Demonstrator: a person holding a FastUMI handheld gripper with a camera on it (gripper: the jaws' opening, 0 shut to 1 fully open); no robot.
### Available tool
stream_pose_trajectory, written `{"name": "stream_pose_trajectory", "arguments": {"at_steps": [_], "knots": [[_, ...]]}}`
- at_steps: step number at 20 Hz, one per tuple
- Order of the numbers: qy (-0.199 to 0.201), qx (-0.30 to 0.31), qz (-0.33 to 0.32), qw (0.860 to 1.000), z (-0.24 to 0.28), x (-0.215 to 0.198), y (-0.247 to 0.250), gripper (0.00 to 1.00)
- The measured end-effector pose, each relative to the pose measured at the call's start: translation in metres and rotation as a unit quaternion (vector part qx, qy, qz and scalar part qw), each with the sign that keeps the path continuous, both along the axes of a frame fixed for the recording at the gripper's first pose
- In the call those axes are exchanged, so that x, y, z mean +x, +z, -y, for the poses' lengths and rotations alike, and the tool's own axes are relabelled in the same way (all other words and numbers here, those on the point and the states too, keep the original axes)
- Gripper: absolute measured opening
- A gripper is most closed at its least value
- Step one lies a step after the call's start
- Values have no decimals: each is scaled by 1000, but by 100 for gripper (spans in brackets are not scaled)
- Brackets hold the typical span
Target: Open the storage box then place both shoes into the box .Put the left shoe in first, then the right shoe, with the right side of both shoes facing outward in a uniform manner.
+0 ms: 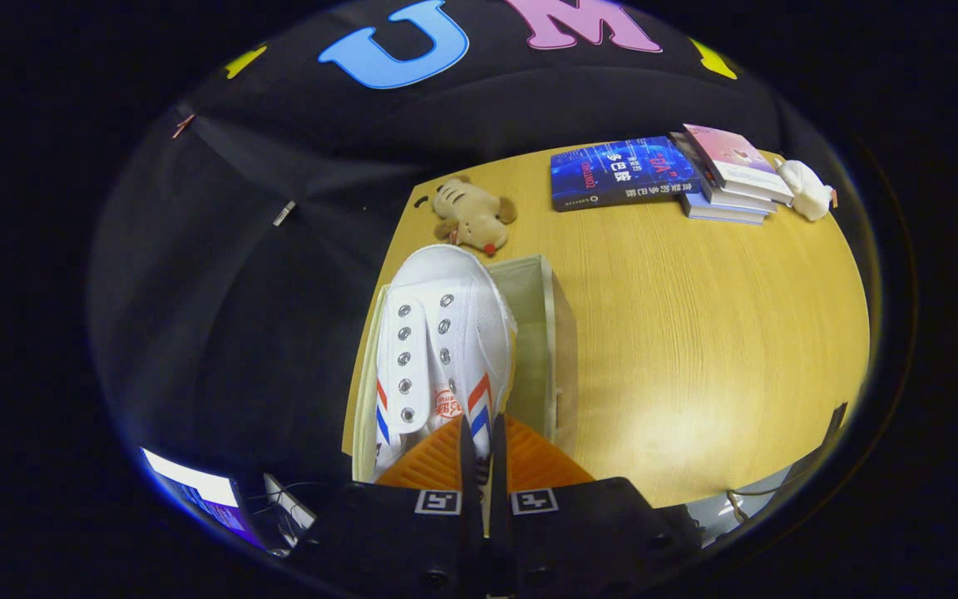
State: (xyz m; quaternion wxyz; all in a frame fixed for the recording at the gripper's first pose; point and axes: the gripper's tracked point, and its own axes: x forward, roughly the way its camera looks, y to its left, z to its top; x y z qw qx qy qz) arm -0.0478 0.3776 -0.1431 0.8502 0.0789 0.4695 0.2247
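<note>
A gripper (483, 437) is pinching the rear edge of a white shoe (437, 349) between nearly closed fingers, holding it over an open clear box (547, 333) sitting on a wooden table (695, 349), with a plush toy (472, 216) and stacked books (624, 172) lying beyond.

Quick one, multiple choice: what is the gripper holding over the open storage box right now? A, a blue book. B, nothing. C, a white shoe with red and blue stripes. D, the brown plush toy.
C: the gripper has its fingers closed together on the white shoe, which hangs over the open storage box; the blue book and the plush toy lie beyond on the table.
</note>
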Motion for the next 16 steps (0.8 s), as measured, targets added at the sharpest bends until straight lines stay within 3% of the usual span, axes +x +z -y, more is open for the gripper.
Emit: {"name": "stream_pose_trajectory", "arguments": {"at_steps": [9, 12, 13, 16], "knots": [[-11, -68, 1, 998, -4, 2, -34, 11], [-3, -10, 5, 1000, -25, 0, -13, 36], [4, -2, 15, 1000, -28, -2, -4, 36], [27, -17, 74, 997, -14, 3, 27, 99]]}}
